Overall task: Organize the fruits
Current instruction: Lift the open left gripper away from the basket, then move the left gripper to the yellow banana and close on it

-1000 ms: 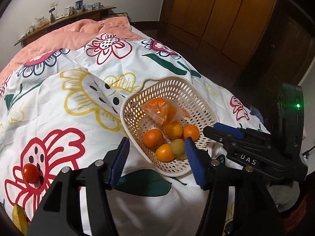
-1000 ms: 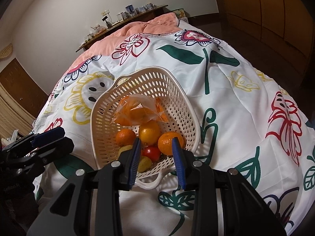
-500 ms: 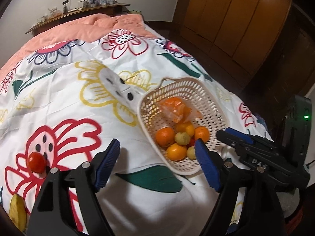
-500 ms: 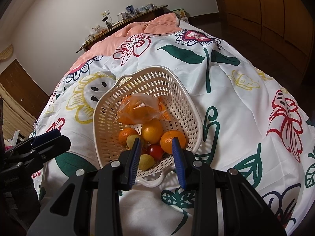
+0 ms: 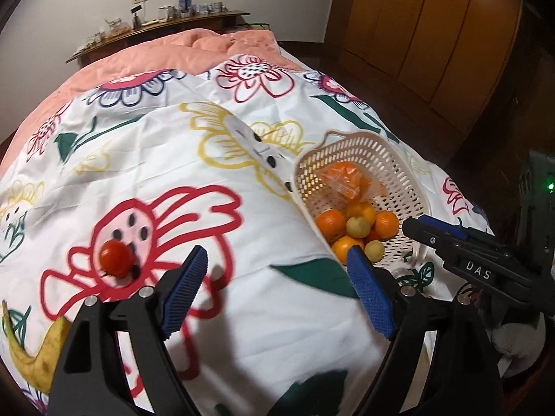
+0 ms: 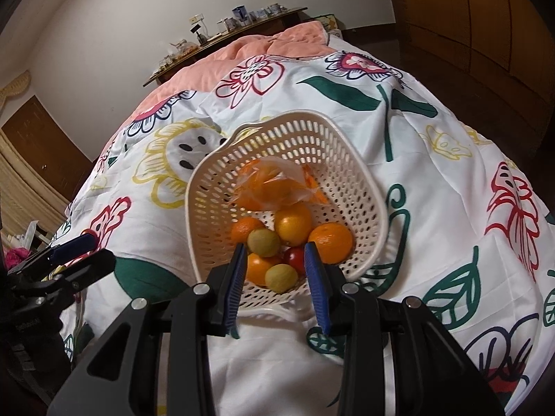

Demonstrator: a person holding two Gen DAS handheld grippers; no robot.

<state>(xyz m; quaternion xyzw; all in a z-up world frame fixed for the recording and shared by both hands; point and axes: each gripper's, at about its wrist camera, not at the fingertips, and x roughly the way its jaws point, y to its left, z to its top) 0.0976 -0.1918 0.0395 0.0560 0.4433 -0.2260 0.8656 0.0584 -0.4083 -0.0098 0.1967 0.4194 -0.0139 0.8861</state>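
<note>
A cream plastic basket (image 6: 380, 208) sits on the flowered bed cover and holds several oranges (image 6: 329, 242), two green fruits (image 6: 263, 242), a red tomato (image 6: 295, 254) and a clear bag of orange pieces (image 6: 274, 187). My right gripper (image 6: 277, 277) hovers over the basket's near rim. Its blue pads are a little apart with nothing pressed between them. My left gripper (image 5: 277, 291) is left of the basket (image 5: 364, 135), its jaws opening wide and empty. A loose red tomato (image 5: 116, 258) lies on the cover to its left. A banana (image 5: 34, 357) lies at the lower left edge.
The pink quilt (image 5: 156, 55) covers the bed's far end below a wooden shelf of small items (image 5: 166, 24). A wooden wardrobe (image 5: 433, 34) stands to the right, beyond the bed's edge and a dark floor. The right gripper (image 5: 414, 224) shows beside the basket.
My left gripper's jaws have spread wider and it has swung left, away from the basket, bringing the loose tomato and banana closer. The right gripper has hardly moved. One green fruit shifted in the basket.
</note>
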